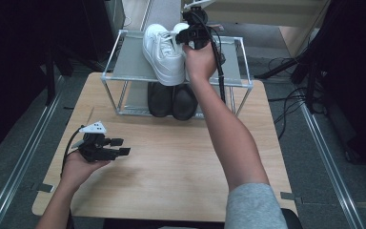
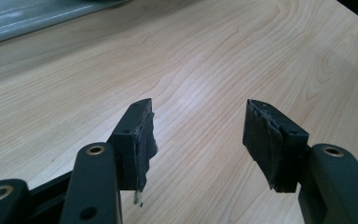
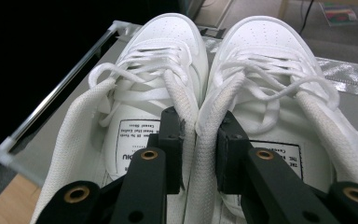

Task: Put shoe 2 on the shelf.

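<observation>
On rack top, right gripper jaws pinch white sneakers' inner collars.

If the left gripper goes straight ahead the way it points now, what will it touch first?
Probably the wooden table. The left gripper points slightly down over bare wood, its jaws open with nothing between them. The grey shelf of the shoe rack lies off to one side, outside that line. Depth is hard to judge.

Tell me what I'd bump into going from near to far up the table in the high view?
Left gripper → bare wooden table → black shoes under the metal rack → white shoes on the rack's top shelf, pinched together by the right gripper.
</observation>
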